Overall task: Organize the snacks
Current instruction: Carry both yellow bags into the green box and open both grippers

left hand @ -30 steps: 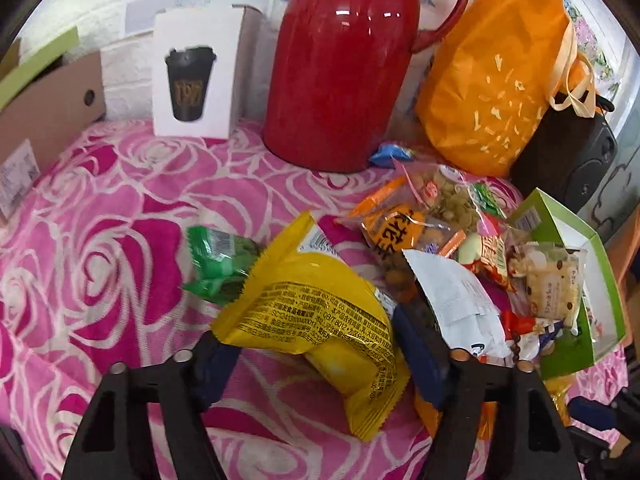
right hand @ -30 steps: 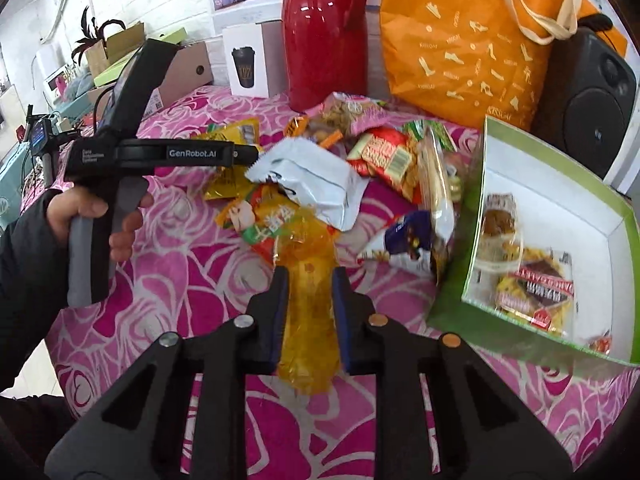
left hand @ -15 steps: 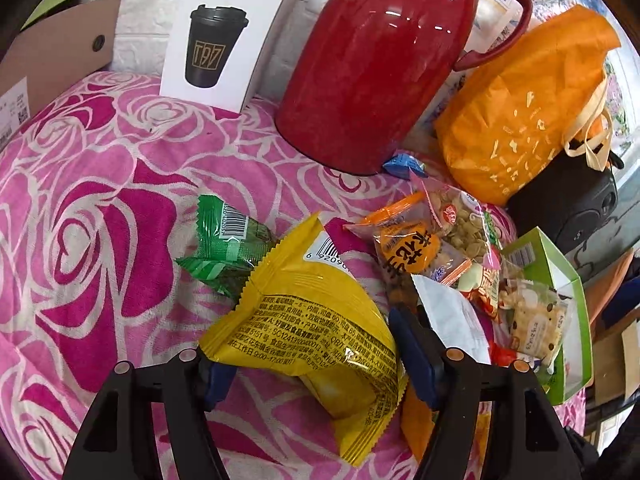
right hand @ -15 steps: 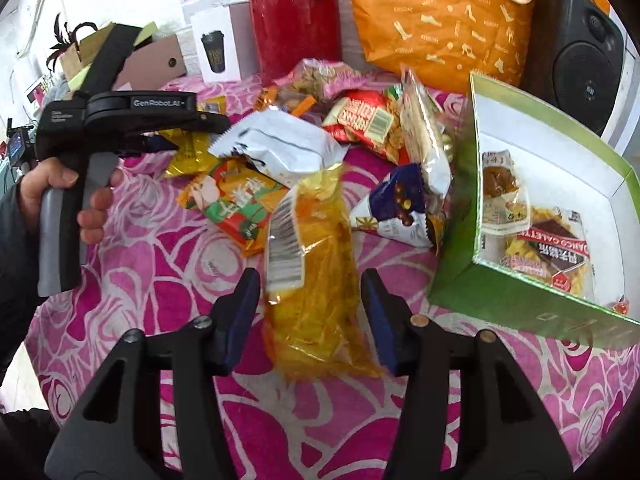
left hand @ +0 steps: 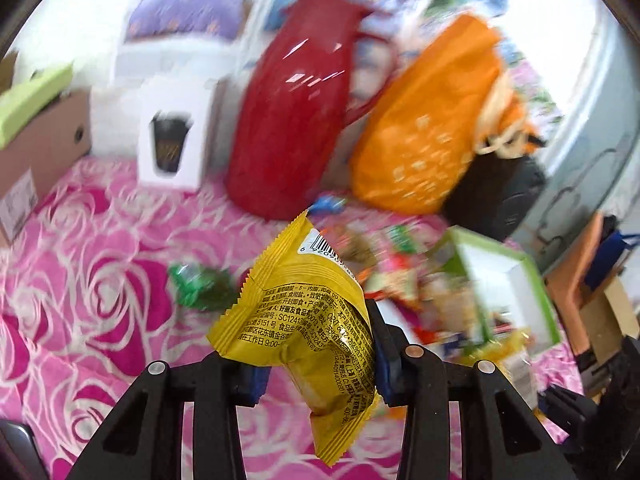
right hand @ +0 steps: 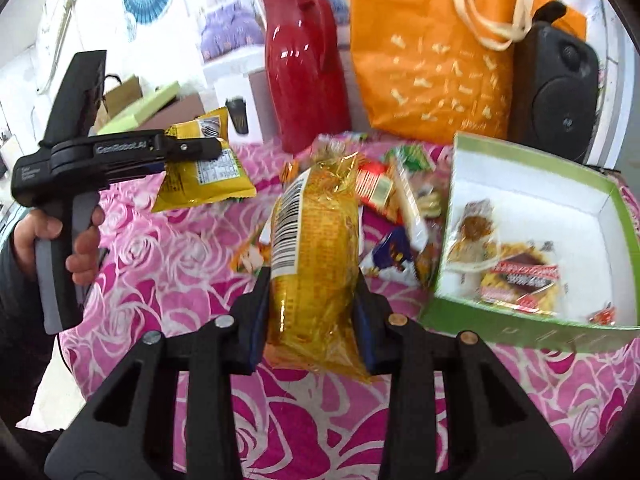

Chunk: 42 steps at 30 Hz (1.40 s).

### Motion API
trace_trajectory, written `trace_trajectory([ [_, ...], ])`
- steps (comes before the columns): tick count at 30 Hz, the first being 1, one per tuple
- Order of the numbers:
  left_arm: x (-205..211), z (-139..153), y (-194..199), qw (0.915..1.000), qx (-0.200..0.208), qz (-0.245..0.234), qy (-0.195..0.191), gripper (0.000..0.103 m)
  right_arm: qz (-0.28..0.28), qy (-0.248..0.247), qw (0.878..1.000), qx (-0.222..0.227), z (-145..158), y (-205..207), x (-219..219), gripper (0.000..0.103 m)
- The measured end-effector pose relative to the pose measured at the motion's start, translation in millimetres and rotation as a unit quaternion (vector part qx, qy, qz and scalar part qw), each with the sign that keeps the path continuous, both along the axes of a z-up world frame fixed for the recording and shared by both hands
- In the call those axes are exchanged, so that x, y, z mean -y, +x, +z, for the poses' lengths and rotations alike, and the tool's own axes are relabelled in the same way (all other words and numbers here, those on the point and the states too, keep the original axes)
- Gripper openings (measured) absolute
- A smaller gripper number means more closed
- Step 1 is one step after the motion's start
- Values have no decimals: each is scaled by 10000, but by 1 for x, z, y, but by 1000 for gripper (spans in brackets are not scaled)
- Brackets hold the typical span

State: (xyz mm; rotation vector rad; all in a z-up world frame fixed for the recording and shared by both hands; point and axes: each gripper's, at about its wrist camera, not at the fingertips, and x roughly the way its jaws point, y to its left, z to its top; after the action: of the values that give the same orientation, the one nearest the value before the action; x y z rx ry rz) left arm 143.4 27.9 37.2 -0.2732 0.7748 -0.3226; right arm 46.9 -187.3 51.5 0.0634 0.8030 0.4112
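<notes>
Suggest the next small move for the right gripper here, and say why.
Probably carry the golden packet rightward over the green box and release it. The right gripper is shut on it, lifted clear, and the box already holds snacks with bare floor left.

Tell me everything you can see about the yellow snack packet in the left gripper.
The yellow snack packet is a glossy, crinkled foil pouch with serrated end seals, black small print and a barcode near its top. It hangs tilted, lifted off the pink rose cloth, pinched between the left gripper jaws. The right wrist view shows a printed table on its other face.
</notes>
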Motion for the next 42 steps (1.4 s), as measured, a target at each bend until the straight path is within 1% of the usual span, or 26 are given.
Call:
trace_trajectory([
  [2, 16, 20, -6, 9995, 242, -222, -1, 41, -159, 45, 9997, 189, 12, -3, 13, 38],
  [4, 32, 34, -6, 9982, 370, -470, -69, 41, -353, 42, 9989, 305, 19, -2, 27, 38],
  [6, 57, 48, -5, 9956, 467, -813, -82, 41, -682, -13, 9969, 400, 26, -3, 49, 39],
  [11, 117, 59, 4, 9884, 514, -1428, -50, 41, -1510, -164, 9875, 420, 28, -5, 105, 39],
  [16, 183, 54, 17, 9799, 404, -1954, 83, 41, -2232, -187, 9742, 291, 18, -4, 163, 39],
  [20, 224, 43, 24, 9740, 267, -2235, 254, 41, -2523, -181, 9673, 177, 5, 3, 195, 39],
  [23, 247, 34, 30, 9702, 121, -2389, 376, 41, -2598, -120, 9655, 158, -2, 10, 209, 39],
  [25, 259, 26, 33, 9681, 83, -2449, 528, 41, -2600, -111, 9655, 136, -7, 16, 213, 39],
  [27, 268, 18, 39, 9671, 38, -2449, 692, 41, -2565, -107, 9664, 118, -13, 23, 214, 39],
  [30, 278, 6, 48, 9663, -69, -2456, 774, 41, -2484, -135, 9685, 132, -23, 33, 212, 39],
  [32, 281, 0, 52, 9657, -69, -2456, 838, 42, -2396, -205, 9706, 97, -30, 40, 209, 40],
  [33, 282, -2, 53, 9655, -53, -2453, 876, 43, -2317, -296, 9723, 88, -34, 43, 207, 52],
  [34, 282, -4, 53, 9659, -22, -2424, 908, 49, -2251, -456, 9732, 105, -36, 45, 203, 65],
  [35, 282, -4, 53, 9659, -2, -2424, 910, 66, -2209, -554, 9735, 206, -36, 45, 200, 96],
  [36, 280, -4, 53, 9669, 65, -2376, 926, 78, -2168, -688, 9732, 335, -36, 42, 197, 102],
  [37, 277, -3, 52, 9694, 144, -2244, 986, 92, -2107, -774, 9734, 449, -34, 39, 194, 102],
  [39, 271, 1, 51, 9740, 371, -1942, 1108, 95, -2084, -868, 9729, 494, -33, 37, 192, 102],
  [42, 265, 5, 52, 9758, 371, -1813, 1166, 96, -2164, -875, 9713, 451, -33, 37, 192, 102],
])
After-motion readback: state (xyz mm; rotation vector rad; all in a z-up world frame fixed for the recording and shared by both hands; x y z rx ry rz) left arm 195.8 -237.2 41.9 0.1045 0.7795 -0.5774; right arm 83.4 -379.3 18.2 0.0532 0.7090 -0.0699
